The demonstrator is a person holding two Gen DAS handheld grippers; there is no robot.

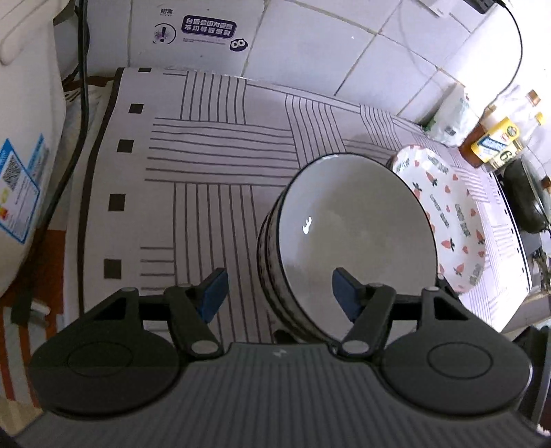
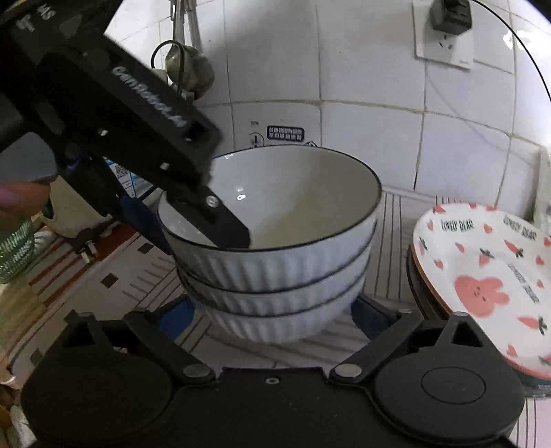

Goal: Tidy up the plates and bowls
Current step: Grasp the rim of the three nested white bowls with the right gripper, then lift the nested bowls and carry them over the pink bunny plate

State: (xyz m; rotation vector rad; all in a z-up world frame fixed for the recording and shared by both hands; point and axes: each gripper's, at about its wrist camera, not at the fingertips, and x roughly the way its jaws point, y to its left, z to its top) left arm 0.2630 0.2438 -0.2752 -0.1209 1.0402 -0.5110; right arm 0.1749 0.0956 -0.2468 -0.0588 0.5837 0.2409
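Three white ribbed bowls with dark rims are nested in a stack [image 2: 275, 275] on the striped mat; in the left wrist view the stack [image 1: 344, 234] appears tilted. My left gripper [image 1: 279, 293] is open, with one finger inside the top bowl and the other outside its rim; its fingers [image 2: 224, 227] show at the bowl's left rim in the right wrist view. My right gripper [image 2: 272, 317] is open, its blue pads [image 2: 175, 317] on either side of the lowest bowl. A white plate with pink carrots and a bunny [image 2: 482, 282] [image 1: 444, 213] lies on a stack of plates to the right.
The striped mat [image 1: 206, 165] covers the counter. A white appliance [image 1: 24, 155] stands at the left. Bottles [image 1: 499, 138], a plastic bag [image 1: 447, 120] and a dark pan [image 1: 527, 196] sit at the far right. A tiled wall with a socket [image 2: 444, 31] is behind.
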